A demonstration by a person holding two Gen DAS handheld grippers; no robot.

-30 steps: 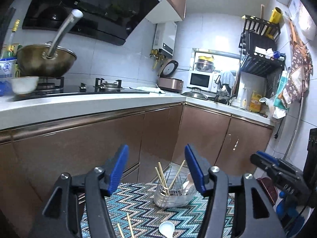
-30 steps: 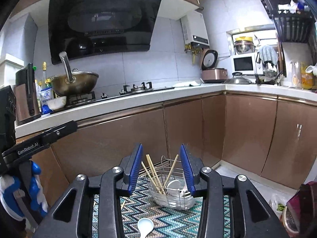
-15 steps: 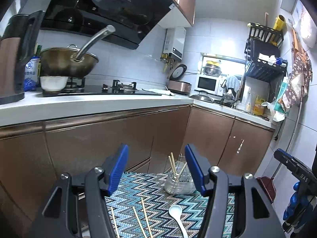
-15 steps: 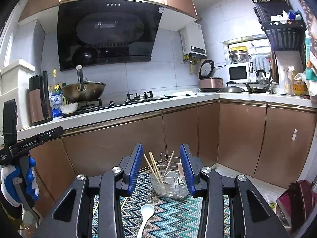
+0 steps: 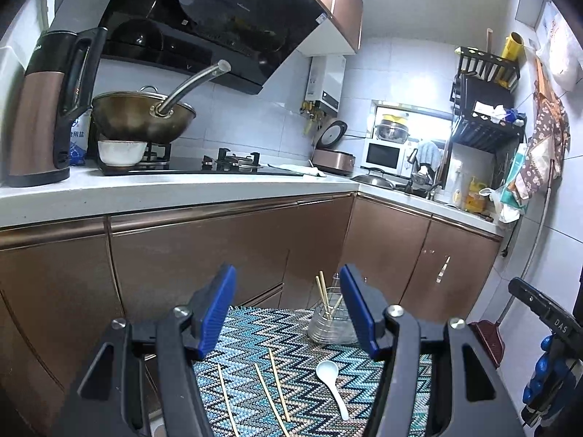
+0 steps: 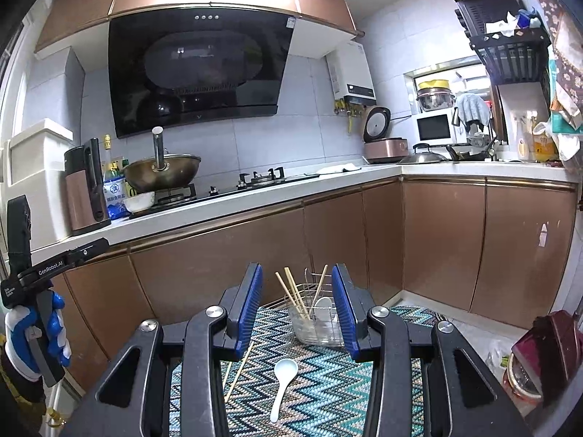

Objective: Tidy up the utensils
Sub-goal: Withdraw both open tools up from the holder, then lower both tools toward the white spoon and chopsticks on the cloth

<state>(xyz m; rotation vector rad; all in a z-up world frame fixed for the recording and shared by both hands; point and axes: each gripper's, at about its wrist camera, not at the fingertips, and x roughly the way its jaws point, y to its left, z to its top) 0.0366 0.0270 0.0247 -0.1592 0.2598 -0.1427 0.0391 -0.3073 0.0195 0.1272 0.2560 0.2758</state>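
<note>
Both wrist views face the zigzag mat (image 5: 309, 393) and kitchen counter (image 6: 255, 204).

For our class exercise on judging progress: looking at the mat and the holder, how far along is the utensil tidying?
Done: several chopsticks and a white spoon already stand in the clear holder. In hand: nothing; the left tool and right tool are both open and empty. Left: three loose chopsticks and a white spoon lie flat on the zigzag mat.

Left gripper (image 5: 288, 309) is held open and empty over a zigzag mat (image 5: 309, 393). Three loose chopsticks (image 5: 271, 397) and a white spoon (image 5: 329, 382) are laid flat on it, near a clear holder (image 5: 329, 324) with chopsticks stood inside.
</note>
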